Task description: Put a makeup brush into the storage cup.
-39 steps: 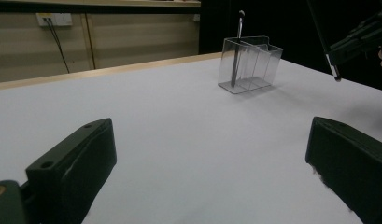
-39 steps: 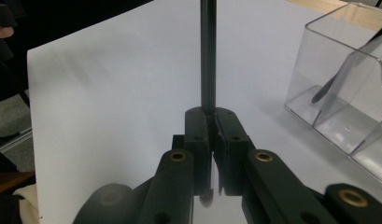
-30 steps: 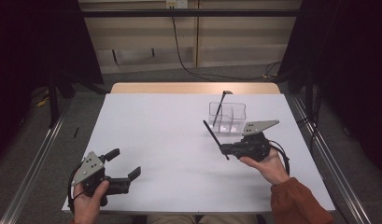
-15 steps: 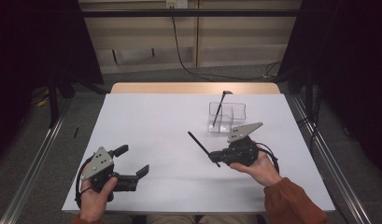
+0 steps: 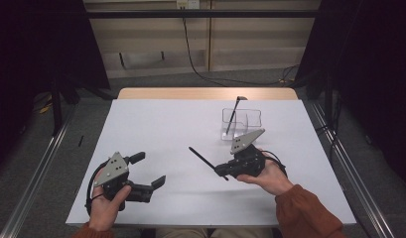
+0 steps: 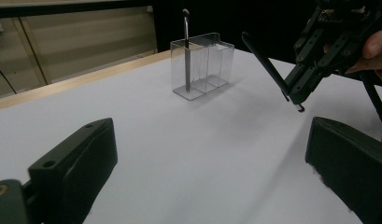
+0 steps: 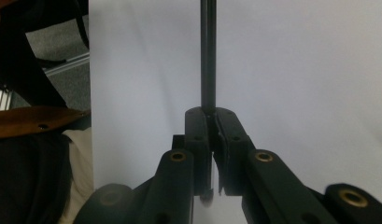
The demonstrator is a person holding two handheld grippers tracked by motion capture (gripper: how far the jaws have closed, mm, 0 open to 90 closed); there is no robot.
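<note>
Right gripper (image 5: 221, 171), jaws clamped on black rod (image 5: 206, 162) pointing toward 10 o'clock; left gripper (image 5: 150, 171) agape, empty.

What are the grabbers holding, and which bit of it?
The right gripper is shut on a thin black stick, pinching it near one end; the rest pokes out past the jaws. The left gripper is open and holds nothing.

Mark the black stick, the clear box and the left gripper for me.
Stick (image 5: 202, 159): high view, mid-shaft, beyond the right gripper (image 5: 221, 171).
Box (image 6: 221, 56): left gripper view, front wall.
Left gripper (image 5: 151, 171): high view, midway between its fingertips.
</note>
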